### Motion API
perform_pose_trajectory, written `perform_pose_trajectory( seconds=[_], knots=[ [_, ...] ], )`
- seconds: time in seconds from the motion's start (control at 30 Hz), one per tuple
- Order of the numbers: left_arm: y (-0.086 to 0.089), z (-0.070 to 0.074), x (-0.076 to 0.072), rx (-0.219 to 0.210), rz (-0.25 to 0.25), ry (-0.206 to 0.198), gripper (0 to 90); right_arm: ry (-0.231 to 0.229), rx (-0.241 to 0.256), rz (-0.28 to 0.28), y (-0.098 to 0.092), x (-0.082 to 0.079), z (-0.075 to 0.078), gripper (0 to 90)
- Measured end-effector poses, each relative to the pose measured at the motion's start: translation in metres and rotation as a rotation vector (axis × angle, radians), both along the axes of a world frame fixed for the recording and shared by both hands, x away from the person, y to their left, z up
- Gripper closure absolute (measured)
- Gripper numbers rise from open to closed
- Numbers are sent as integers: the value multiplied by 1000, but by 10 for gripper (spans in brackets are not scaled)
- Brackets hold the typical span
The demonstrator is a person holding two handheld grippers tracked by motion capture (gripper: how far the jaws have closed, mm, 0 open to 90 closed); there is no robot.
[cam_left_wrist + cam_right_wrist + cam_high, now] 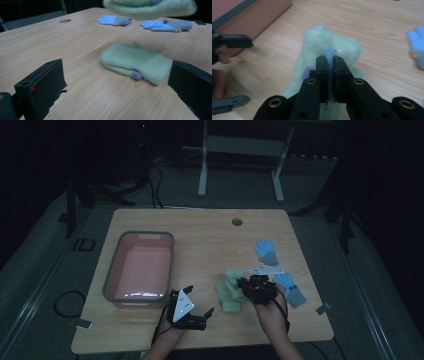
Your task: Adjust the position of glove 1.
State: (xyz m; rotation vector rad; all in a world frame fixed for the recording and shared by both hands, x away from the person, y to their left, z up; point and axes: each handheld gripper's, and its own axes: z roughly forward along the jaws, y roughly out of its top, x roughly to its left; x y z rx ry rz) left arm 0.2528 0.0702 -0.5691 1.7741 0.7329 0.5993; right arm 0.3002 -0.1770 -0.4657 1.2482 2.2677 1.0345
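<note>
Two pale green fleece mittens are here. One mitten [135, 62] lies flat on the wooden table [200, 235], also seen in the high view [229, 299]. My left gripper [117, 75] stands open just short of it, a jaw on each side, nothing held; from above it [199, 301] sits near the front edge. My right gripper [330, 60] is shut on the other green mitten [329, 41], which hangs lifted above the table [150, 6]. From above, the right gripper [244, 285] is right of centre, over the mittens.
A pink bin [140, 267] with a grey rim stands at the left, beside my left gripper. Two light blue gloves [265, 251] [292, 290] lie to the right of the mittens. A round cable hole [237, 222] is at the table's back.
</note>
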Motion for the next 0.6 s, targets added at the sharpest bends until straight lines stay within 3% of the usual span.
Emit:
perform_pose_trajectory(
  seconds=[0.33, 0.6],
  knots=[
    [-2, 0, -1, 13, 4, -5, 12, 43, -29, 13, 20, -2, -19, 847],
    [-1, 0, -1, 6, -3, -7, 12, 66, -55, 6, 21, -3, -38, 846]
  ],
)
